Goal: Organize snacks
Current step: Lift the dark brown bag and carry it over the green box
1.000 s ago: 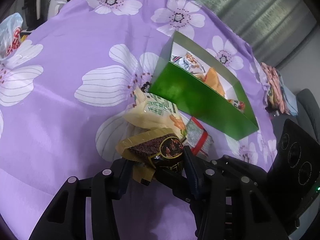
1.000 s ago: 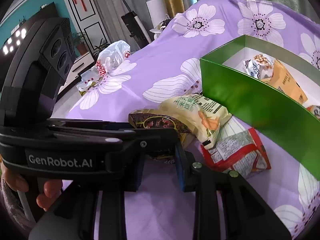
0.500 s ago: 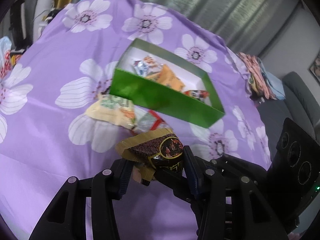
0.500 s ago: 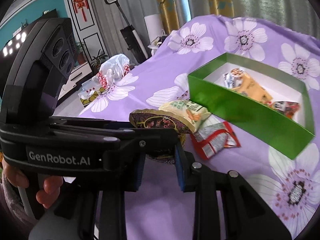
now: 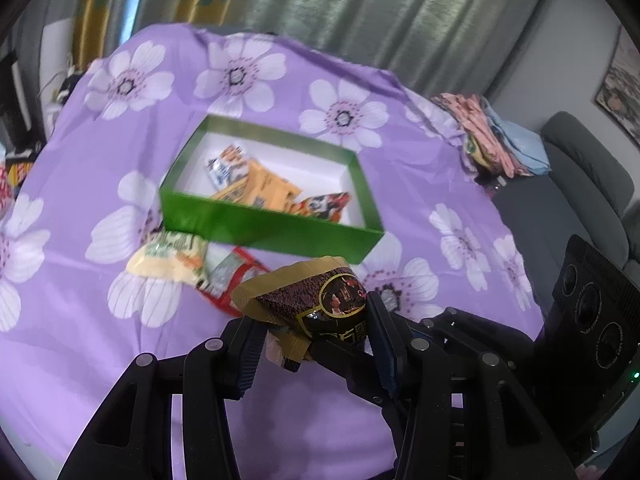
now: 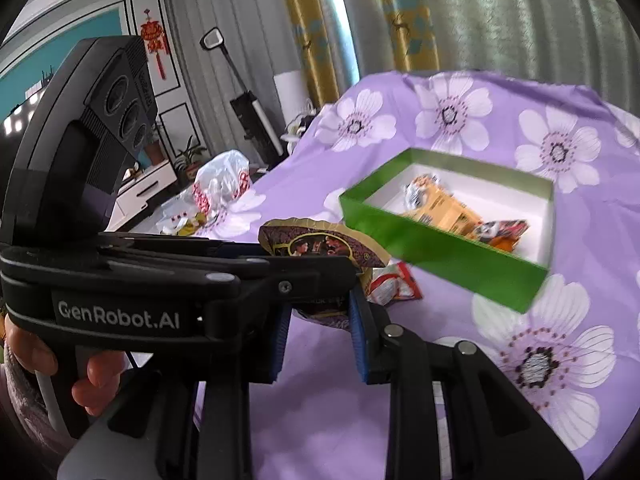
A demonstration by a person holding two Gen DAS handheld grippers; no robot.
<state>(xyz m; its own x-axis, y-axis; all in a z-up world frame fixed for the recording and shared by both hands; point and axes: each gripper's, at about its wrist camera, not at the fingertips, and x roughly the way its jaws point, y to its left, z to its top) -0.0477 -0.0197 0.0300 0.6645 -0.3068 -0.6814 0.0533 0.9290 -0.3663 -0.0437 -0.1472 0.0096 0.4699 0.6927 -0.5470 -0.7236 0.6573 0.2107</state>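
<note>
Gripping dark snack packet (image 5: pixel 320 300) both ends, left and right jaws clenched.

"GenRobot.AI" in pale letters on the black body of the left gripper (image 6: pixel 316 308), near left. Snack packet print is too blurred to read.

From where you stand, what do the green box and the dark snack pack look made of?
The green box looks like glossy coated cardboard: thin straight walls, sheen outside, plain white inside. The dark snack pack seems to be shiny plastic or foil film, crinkled, with a flat gold sealed edge.
</note>
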